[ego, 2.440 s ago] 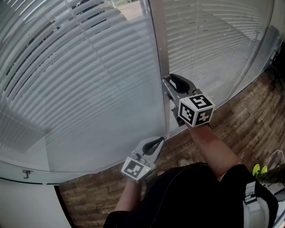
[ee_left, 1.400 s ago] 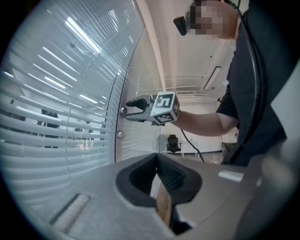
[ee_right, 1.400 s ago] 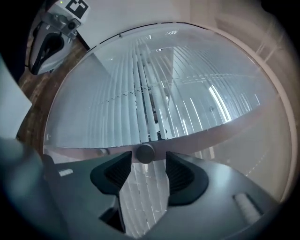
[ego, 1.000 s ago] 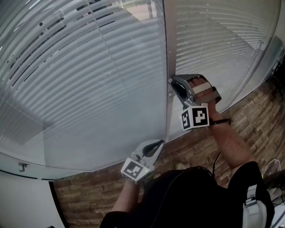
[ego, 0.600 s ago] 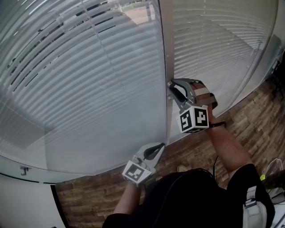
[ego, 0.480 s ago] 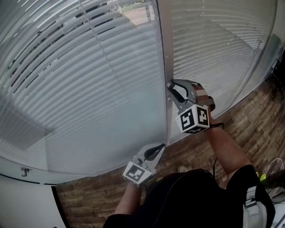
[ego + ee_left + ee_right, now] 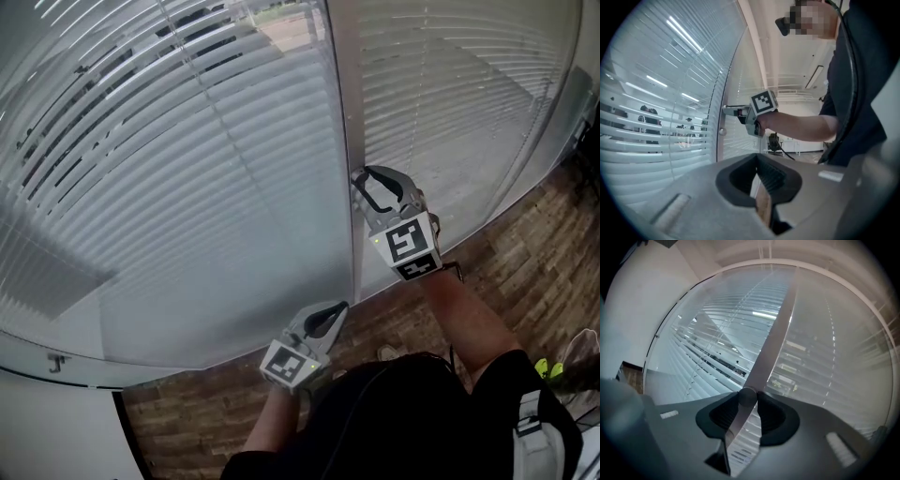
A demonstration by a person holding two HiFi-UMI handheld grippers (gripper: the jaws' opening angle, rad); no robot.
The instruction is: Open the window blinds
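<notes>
— Blinds (image 7: 187,169) fill the big pane left of the frame (image 7: 339,112) and the one right of it. They look sealed behind glass, so we can't touch the slats directly. Where do we even grab?

— We're on it lol. Our right gripper (image 7: 358,178) points level at the frame, jaws pinched on the little round knob (image 7: 747,395) that sticks out of it. Jaws sit partway closed, one pad on each side of the knob.

— And the left gripper (image 7: 339,307)?

— Hanging low in front of us over the wood floor (image 7: 525,253), well apart from the knob, jaws together on nothing. We reckon it's not needed.

— How's that knob gonna feel?

— Our guess is small, hard and smooth, so it could slip round inside the pads if we squeeze lightly. We take it across its rim, square on, and roll the wrist. The slats look thin and light, so the turn shouldn't fight us much, maybe a bit of drag from the mechanism. Upper-left slats show dark gaps between them and the lower ones look flat and closed, so we figure there's more twisting to go. No yanking outward though, that stub doesn't look built for it.
</notes>
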